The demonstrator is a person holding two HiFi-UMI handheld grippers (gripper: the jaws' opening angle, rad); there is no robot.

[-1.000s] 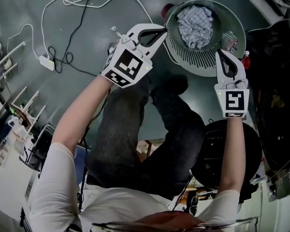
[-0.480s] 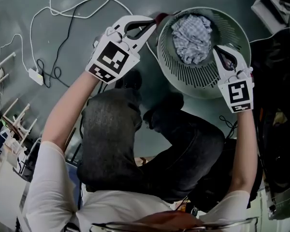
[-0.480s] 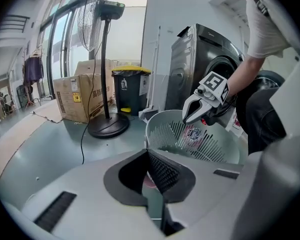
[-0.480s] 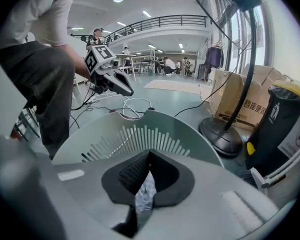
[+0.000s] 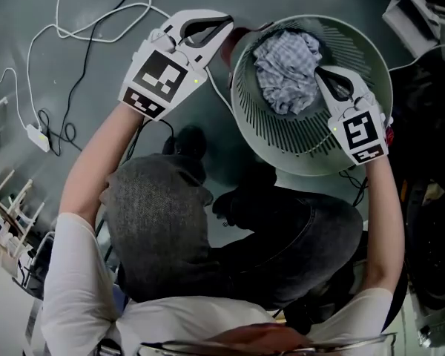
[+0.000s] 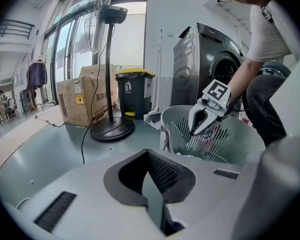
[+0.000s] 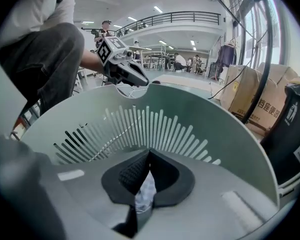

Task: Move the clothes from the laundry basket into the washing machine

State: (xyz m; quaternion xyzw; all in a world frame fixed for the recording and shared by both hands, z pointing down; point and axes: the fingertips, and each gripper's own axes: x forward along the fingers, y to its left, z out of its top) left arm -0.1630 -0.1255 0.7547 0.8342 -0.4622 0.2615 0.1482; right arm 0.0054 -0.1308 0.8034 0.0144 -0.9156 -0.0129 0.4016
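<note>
Lowered toward the laundry basket (image 5: 282, 136) since a second ago, the right tool (image 5: 319, 70) hovers over the checked cloth (image 5: 282, 69) inside, the left tool (image 5: 228, 23) outside the rim, each with its jaws closed (nothing held). The reach looks under way; next, open and grasp.

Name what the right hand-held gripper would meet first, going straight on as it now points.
Most likely the checked cloth in the laundry basket; the right hand-held gripper aims at it, though depth is unclear.
</note>
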